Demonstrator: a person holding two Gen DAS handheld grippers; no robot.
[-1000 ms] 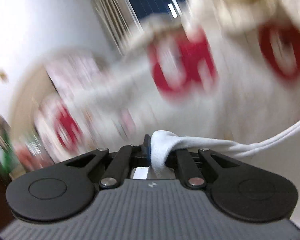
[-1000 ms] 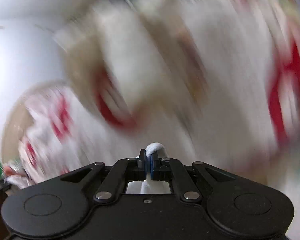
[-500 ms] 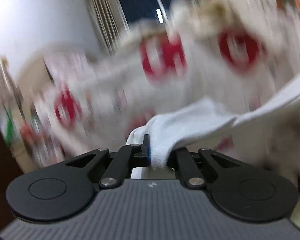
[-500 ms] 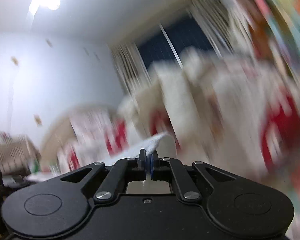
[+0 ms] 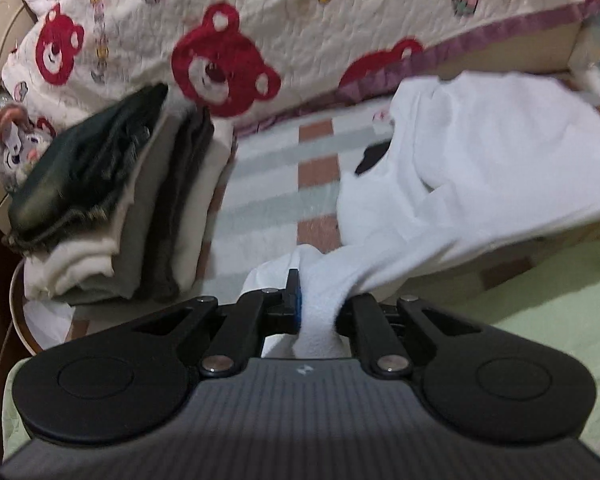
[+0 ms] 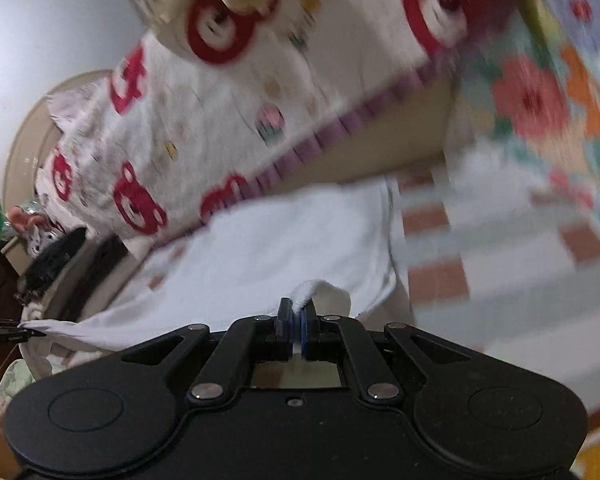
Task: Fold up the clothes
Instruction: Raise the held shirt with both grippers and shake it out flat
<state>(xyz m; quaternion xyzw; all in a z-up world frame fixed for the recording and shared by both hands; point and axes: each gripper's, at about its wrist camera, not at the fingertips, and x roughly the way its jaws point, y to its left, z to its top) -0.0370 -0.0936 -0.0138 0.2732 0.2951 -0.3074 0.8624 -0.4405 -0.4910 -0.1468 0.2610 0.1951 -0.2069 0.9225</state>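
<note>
Item: white soft-knit garment, spread partly over the striped and checked bed sheet, its near edge lifted off the bed. Your left tongs are clamped on a bunched fold of that edge; your right tongs are pinched together on another fold of the same edge, with the cloth stretched between the two. Step in hand, as judged: laying the garment out flat or carrying its near edge across for a fold; the pictures fit either. The next move calls for keeping both grips level so the edge stays taut and lands straight. Surface: a bed, with a stack of folded dark and cream clothes toward its left edge. Room: a cream quilt with red bear faces heaped along the far edge, a floral cover at the right, a plain white wall.
</note>
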